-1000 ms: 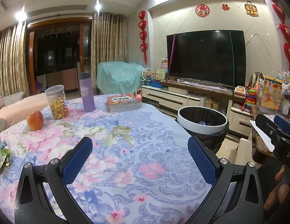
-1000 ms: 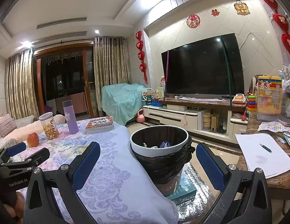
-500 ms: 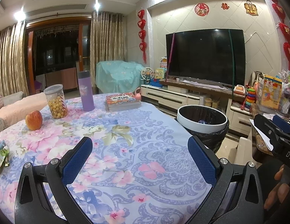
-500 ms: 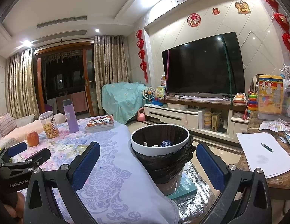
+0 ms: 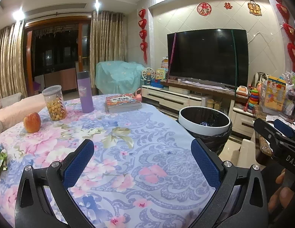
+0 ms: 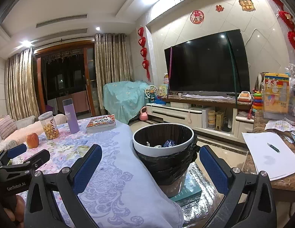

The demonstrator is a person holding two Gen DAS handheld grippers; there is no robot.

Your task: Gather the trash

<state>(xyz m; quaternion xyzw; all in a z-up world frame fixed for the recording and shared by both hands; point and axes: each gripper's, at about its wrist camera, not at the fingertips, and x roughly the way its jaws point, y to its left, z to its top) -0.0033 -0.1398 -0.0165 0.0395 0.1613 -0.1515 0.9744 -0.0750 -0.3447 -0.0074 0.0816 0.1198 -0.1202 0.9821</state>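
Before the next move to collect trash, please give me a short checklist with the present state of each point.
1. Left claw open and empty: ok.
2. Right claw open and empty: ok.
3. Bin upright, mouth open, with room left: ok.
4. Wrapper at the table's left edge within view: ok, partly cut off.
5. Apple, jar, bottle, books apart from the wrapper: ok.
6. More trash elsewhere: cannot tell.

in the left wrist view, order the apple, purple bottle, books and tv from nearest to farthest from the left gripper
1. apple, ahead-left on the floral table, nearest the left gripper.
2. purple bottle and books, at the table's far end, too close to call.
3. tv, on the far wall, beyond the table.
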